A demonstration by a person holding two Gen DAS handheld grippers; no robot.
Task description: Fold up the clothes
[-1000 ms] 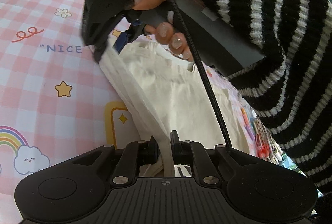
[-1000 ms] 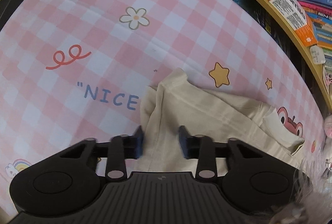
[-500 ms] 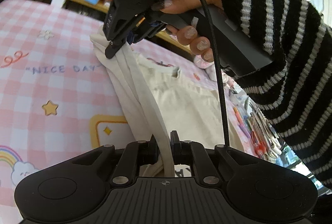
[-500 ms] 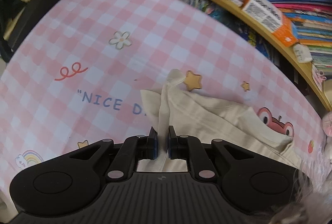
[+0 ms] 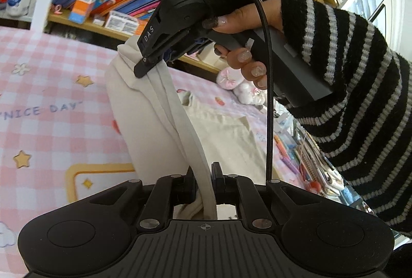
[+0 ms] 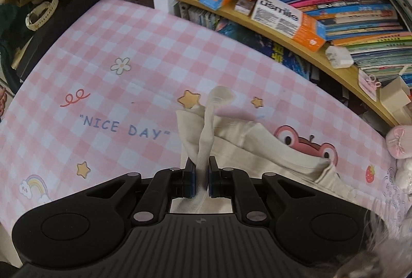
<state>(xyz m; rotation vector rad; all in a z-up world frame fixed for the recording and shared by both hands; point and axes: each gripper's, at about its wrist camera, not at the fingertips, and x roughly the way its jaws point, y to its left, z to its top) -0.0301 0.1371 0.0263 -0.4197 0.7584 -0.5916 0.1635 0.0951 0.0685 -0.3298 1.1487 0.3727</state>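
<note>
1. Surface: a pink-and-white checked cloth (image 6: 134, 41) covers the desk, printed with stars, a flower, a rainbow and a frog.
2. Room: a wooden bookshelf (image 6: 303, 46) packed with books runs along the desk's far edge.
3. Writing: the cloth reads "NICE DAY"; an orange-and-white box (image 6: 288, 20) on the shelf reads "Uamile", uncertain; my right gripper's casing reads "DAS".
4. My left gripper (image 5: 204, 182) is clenched on the cream garment's (image 5: 154, 128) hem.
5. My right gripper (image 6: 202, 176) is clenched on another fold, lifted above the desk; the rest lies toward the desk's right edge.
</note>
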